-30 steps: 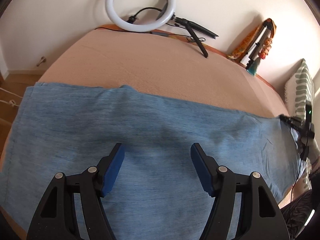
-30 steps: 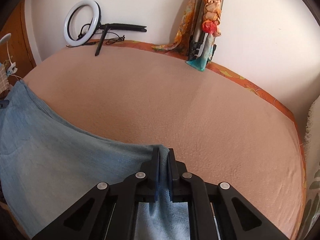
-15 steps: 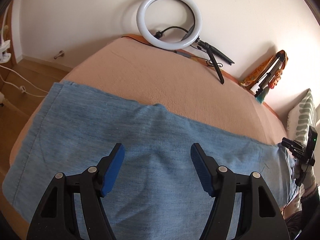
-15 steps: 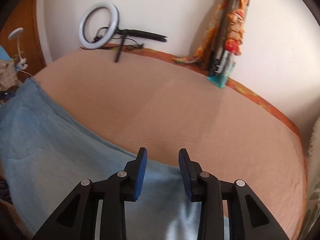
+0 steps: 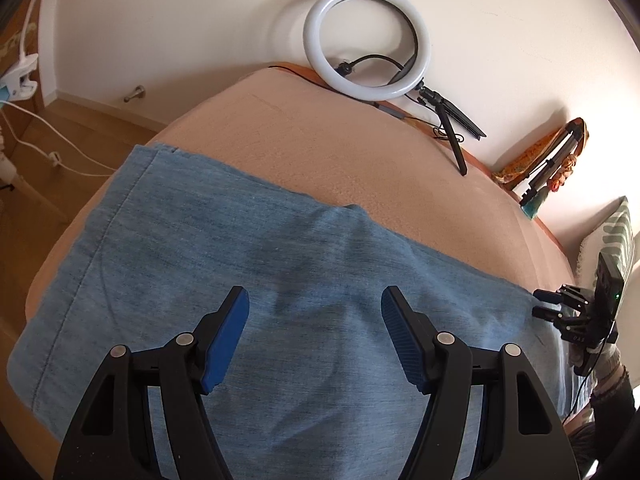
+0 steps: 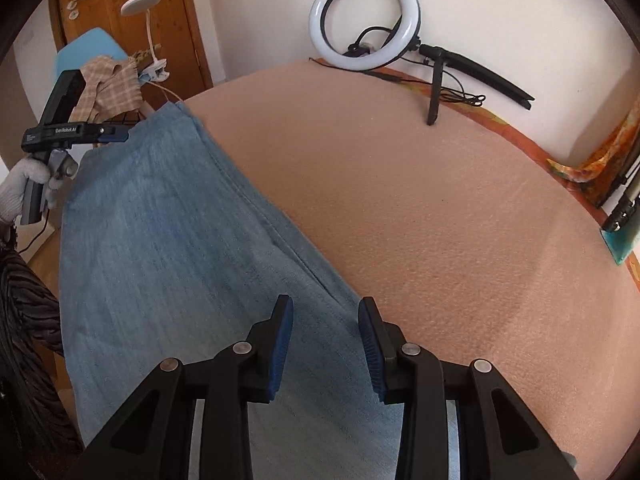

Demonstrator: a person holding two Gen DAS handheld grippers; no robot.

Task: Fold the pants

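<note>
The left tool [image 5: 315, 312] hangs wide open over the pants [image 5: 280, 280], gripping nothing. The right tool [image 6: 325, 322] is also spread apart and empty, above the pants' far edge. The blue pants lie flat along the near side of the bed [image 6: 440, 200]. A ring light [image 5: 366, 42] stands by the wall.

From my right wrist camera I can read one label: white lettering "GenRobot.AI" along the black body of the left gripper [image 6: 74, 132], though the first letters are soft. In my left wrist camera the right gripper [image 5: 576, 320] carries small pale letters, too tiny to make out.
</note>
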